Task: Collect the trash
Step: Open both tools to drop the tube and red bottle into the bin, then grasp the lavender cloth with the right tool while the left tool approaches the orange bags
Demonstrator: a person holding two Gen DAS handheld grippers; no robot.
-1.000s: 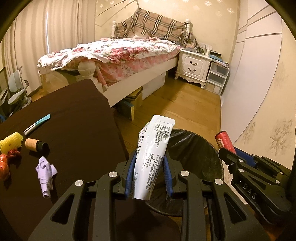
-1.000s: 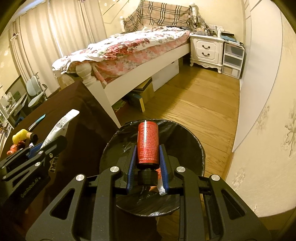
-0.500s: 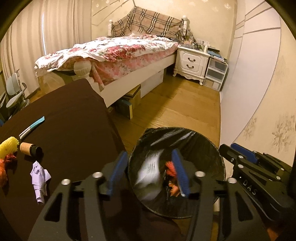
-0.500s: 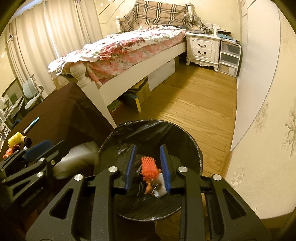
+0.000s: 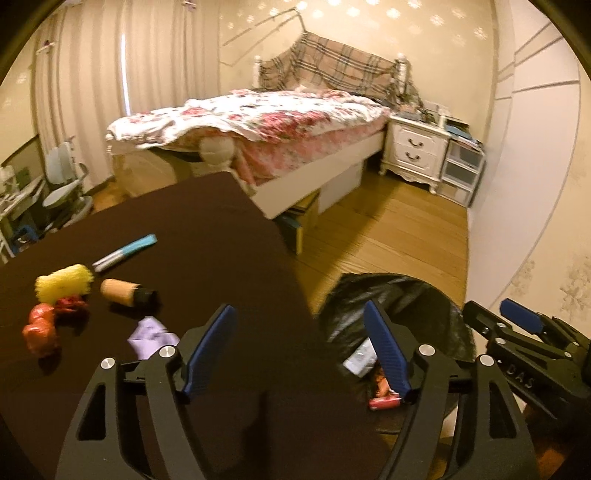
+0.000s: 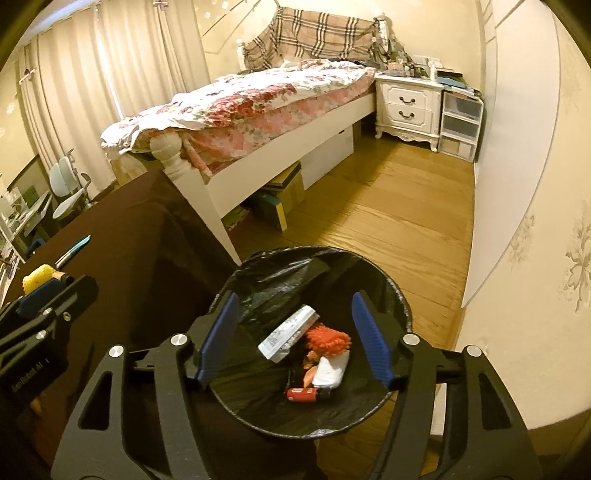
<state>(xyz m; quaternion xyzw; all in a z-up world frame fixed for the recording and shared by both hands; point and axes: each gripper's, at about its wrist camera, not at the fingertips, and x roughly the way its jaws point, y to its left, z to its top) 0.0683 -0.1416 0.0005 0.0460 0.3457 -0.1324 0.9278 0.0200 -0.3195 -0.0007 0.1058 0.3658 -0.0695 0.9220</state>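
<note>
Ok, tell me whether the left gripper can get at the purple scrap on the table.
Probably yes: the left gripper, jaws opening and empty, hovers just beside the purple scrap on the table, with nothing between them.

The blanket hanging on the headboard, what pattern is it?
The blanket is tan plaid with dark and white stripes. It shows best in the right wrist view.

We see a bed [image 6: 258, 99] with floral bedding, a white nightstand [image 6: 408, 107] beside it, and a wooden floor [image 6: 388, 221].
</note>
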